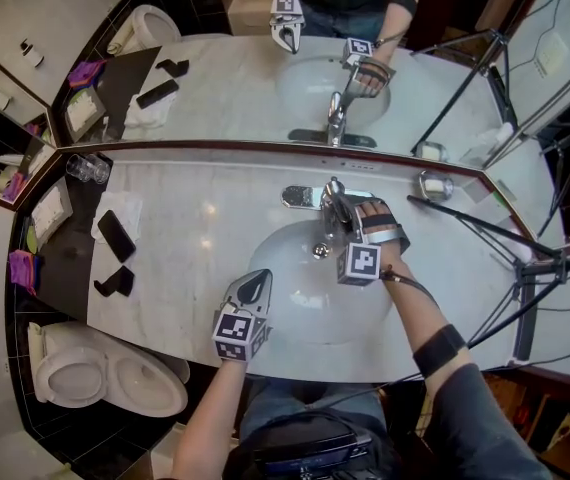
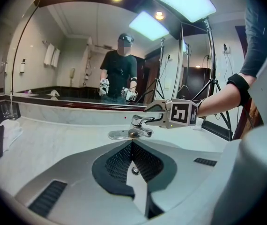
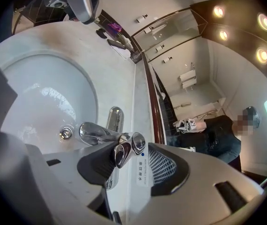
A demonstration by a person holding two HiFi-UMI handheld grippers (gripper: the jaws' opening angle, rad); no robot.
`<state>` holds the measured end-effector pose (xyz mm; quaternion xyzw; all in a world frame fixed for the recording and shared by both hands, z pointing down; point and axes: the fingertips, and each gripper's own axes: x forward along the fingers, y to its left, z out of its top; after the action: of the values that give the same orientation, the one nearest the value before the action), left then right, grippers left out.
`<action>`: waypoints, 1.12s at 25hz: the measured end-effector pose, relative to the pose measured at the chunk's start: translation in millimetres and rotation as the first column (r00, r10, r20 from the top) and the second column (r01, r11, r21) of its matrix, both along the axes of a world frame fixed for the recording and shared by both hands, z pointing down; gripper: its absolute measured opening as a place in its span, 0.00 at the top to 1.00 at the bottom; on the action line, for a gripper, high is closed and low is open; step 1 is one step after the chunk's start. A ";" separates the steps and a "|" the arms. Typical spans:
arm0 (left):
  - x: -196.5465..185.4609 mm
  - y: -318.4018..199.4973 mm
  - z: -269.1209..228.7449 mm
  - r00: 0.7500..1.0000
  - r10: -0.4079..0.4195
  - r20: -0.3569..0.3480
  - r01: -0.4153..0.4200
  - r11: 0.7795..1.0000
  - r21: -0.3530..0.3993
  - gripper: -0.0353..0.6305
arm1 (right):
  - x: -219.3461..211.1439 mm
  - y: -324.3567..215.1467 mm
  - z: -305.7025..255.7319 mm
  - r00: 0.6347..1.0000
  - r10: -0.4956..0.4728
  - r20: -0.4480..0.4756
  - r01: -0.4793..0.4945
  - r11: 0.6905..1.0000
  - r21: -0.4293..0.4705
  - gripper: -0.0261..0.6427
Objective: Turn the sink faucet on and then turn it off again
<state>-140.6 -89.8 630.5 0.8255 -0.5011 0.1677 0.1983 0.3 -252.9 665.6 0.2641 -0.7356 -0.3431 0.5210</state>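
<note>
The chrome faucet (image 1: 327, 200) stands at the back of the white sink basin (image 1: 295, 303), with no water running from its spout (image 3: 93, 134). My right gripper (image 1: 341, 211) reaches over the basin, and its jaws stand open around the lever handle (image 3: 129, 148). The lever lies against the left pad (image 3: 96, 165), with a gap to the other pad. My left gripper (image 1: 259, 284) hovers over the basin's front left rim, shut and holding nothing. In the left gripper view, my left gripper (image 2: 134, 175) points at the faucet (image 2: 140, 123) and the right gripper (image 2: 158, 108) on it.
A marble counter (image 1: 195, 218) surrounds the basin, with a mirror (image 1: 245, 78) behind it. Two black phones (image 1: 116, 235) lie on a dark tray at the left, beside glasses (image 1: 87, 168). A soap dish (image 1: 433, 184) and tripod legs (image 1: 485, 223) are at the right. A toilet (image 1: 105, 373) stands lower left.
</note>
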 end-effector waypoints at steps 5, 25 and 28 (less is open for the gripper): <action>-4.2 0.6 2.7 1.000 -0.009 -0.001 0.009 1.000 -0.001 0.96 | -1.9 -2.3 -5.5 1.000 -0.010 -0.015 0.010 1.000 0.012 0.63; -1.9 -7.5 -4.8 1.000 -0.015 -0.009 0.015 1.000 0.007 0.96 | -4.7 -25.4 -24.8 0.997 0.054 0.052 -0.049 0.995 -0.083 0.63; -3.8 -9.0 -6.5 1.000 -0.019 -0.008 0.020 1.000 0.009 0.96 | -6.1 -29.4 -26.2 0.995 0.072 0.063 -0.065 0.991 -0.113 0.64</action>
<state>-144.4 -98.8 623.9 0.8221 -0.5091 0.1602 0.1979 -5.8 -282.3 639.4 0.2713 -0.7610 -0.2747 0.5214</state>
